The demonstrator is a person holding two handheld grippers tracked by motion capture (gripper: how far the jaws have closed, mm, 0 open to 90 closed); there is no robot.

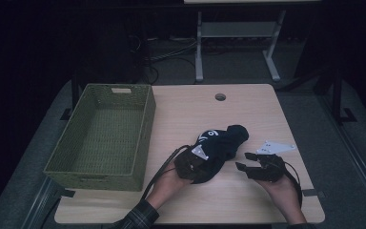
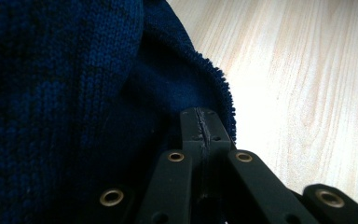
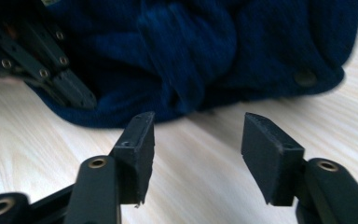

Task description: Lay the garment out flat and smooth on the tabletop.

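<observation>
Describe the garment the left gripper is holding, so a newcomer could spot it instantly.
On the light wooden table, right of the green woven basket, lies a bunched dark blue knitted garment. The left gripper is shut on its edge. It is the table's sole fabric item, with white markings on top.

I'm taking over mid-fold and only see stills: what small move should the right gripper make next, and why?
Probably ease the right gripper forward onto the near edge of the navy knit garment and close. Its jaws stand apart over bare table with nothing between them, while the left gripper is already clamped on the fabric's hem. The green woven basket sits alongside.
</observation>
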